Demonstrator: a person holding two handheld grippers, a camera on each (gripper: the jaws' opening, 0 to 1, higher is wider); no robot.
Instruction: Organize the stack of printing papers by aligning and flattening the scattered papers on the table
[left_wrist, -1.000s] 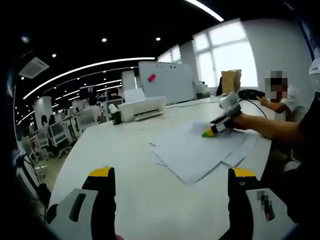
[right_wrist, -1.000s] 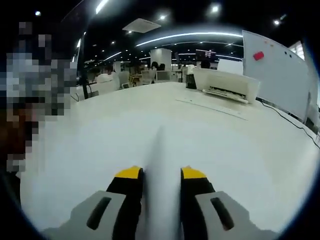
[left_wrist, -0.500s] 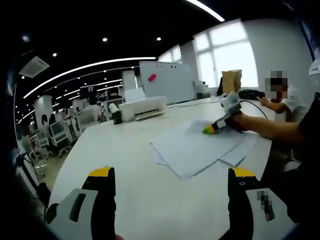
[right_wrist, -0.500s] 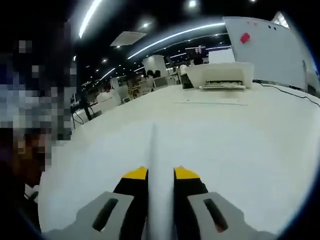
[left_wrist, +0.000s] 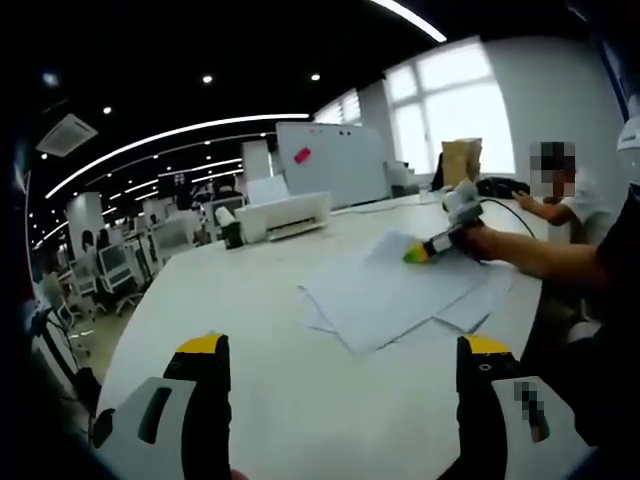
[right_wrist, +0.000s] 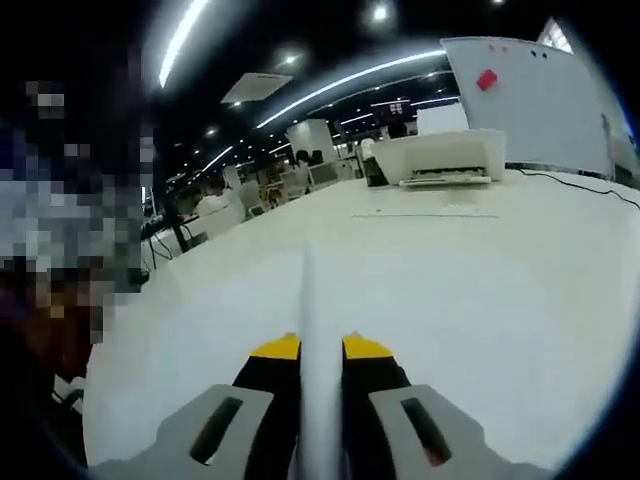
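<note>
Right hand-held gripper (right_wrist: 320, 350) is clamped on a lifted sheet (right_wrist: 308, 300). Left hand-held gripper (left_wrist: 340, 350) is held wide, behind the scattered papers (left_wrist: 400, 295) on the bench (left_wrist: 250, 330). Risk judged: sheet creased or torn if pulled unsupported.

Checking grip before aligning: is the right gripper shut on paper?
Shut: right gripper jaws clamp a paper sheet edge between them.

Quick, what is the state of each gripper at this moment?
Left gripper: open, holding nothing.
Right gripper: closed on the edge of a paper sheet.
</note>
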